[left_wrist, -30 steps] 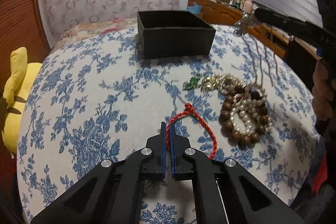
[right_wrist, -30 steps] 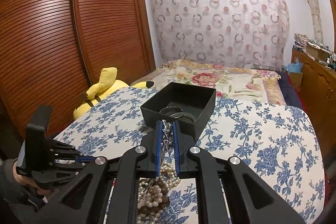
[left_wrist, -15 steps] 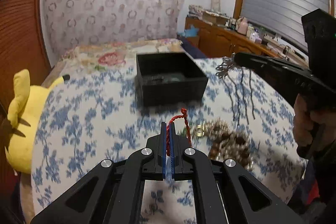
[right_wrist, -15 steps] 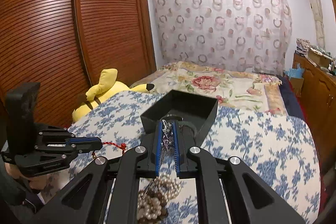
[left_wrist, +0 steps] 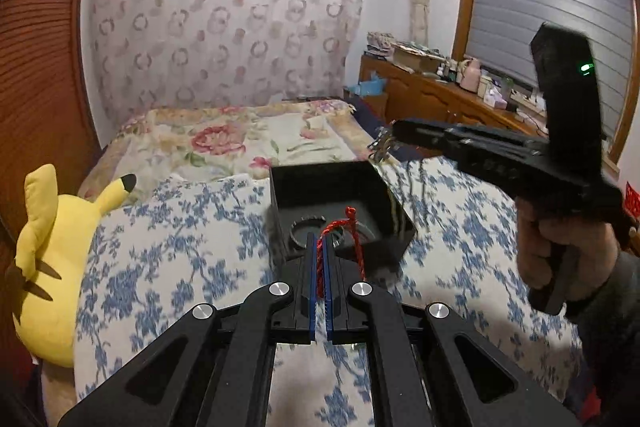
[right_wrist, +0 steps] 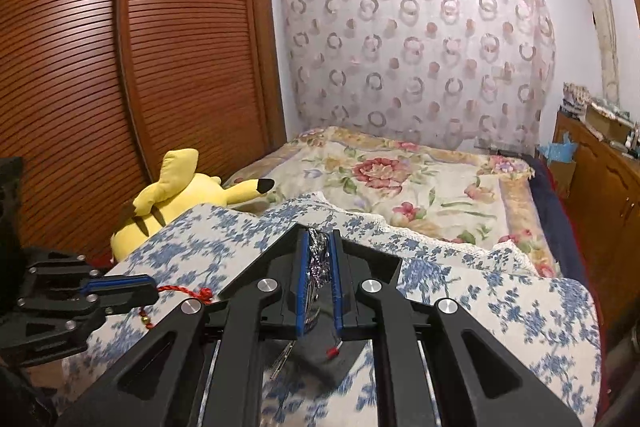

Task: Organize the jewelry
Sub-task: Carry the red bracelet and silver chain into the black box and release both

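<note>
My left gripper (left_wrist: 319, 241) is shut on a red cord bracelet (left_wrist: 349, 227) and holds it over the near part of the open black box (left_wrist: 384, 195), where a dark ring-shaped piece (left_wrist: 306, 227) lies. My right gripper (right_wrist: 319, 239) is shut on a silver chain necklace (right_wrist: 319, 259). In the left wrist view the right gripper (left_wrist: 390, 137) holds the necklace (left_wrist: 394, 187) above the box's far right corner, its strands hanging down. In the right wrist view the left gripper (right_wrist: 154, 287) is at the lower left with the red cord (right_wrist: 180, 291).
The box stands on a table with a blue-flowered cloth (left_wrist: 160, 251). A yellow plush toy (left_wrist: 44, 259) sits at the table's left edge. A bed with a floral cover (left_wrist: 240, 139) lies behind, a wooden dresser (left_wrist: 440, 99) at the right, a slatted wardrobe (right_wrist: 100, 67) at the left.
Both grippers have lifted and moved forward to the black box, the left one carrying the red bracelet, the right one the silver necklace. The bead pile on the table has dropped out of view.
</note>
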The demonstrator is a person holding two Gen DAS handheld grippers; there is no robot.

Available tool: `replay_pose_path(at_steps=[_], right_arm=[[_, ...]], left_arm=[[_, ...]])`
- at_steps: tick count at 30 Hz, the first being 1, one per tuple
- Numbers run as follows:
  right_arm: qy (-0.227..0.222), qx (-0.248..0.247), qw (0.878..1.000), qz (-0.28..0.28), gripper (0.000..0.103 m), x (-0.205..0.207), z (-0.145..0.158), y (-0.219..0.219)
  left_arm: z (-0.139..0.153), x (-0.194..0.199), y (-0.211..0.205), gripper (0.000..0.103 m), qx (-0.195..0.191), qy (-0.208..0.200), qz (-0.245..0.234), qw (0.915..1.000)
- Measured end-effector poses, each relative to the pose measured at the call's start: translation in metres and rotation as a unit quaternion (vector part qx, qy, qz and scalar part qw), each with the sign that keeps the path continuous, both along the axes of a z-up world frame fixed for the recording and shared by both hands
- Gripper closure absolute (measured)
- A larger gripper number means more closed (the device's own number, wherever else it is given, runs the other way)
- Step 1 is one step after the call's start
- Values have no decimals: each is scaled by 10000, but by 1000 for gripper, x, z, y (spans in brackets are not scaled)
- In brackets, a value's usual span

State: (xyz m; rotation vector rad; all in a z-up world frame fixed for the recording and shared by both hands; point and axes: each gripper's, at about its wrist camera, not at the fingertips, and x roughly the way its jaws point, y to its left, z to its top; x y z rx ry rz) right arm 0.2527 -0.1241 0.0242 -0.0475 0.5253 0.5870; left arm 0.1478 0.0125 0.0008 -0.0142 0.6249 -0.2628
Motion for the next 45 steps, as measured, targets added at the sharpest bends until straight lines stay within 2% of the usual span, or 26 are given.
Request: replay_pose_path(at_steps=[7, 15, 24, 41, 44, 45], right_arm=[[392, -141, 9990, -173, 91, 44, -26, 16], [826, -275, 9961, -153, 91, 60, -56, 25], [708, -205, 9972, -155, 89, 50, -44, 7], [522, -373, 9979, -110, 89, 0, -39, -32], [518, -383, 9979, -101, 89, -7, -40, -35], [520, -389, 9978, -106, 89, -11, -40, -36]], left_arm=[[3, 24, 4, 101, -22, 27, 115, 9999], [1, 46, 4, 101, -58, 127, 149, 9998], [-8, 62, -3, 101, -43, 230, 141, 9996], [-27, 99, -25, 101, 95, 478, 197, 9986], [-29, 98, -25, 93, 114, 496, 207, 9985], [-28, 96, -25, 84, 112, 497, 212, 9985]])
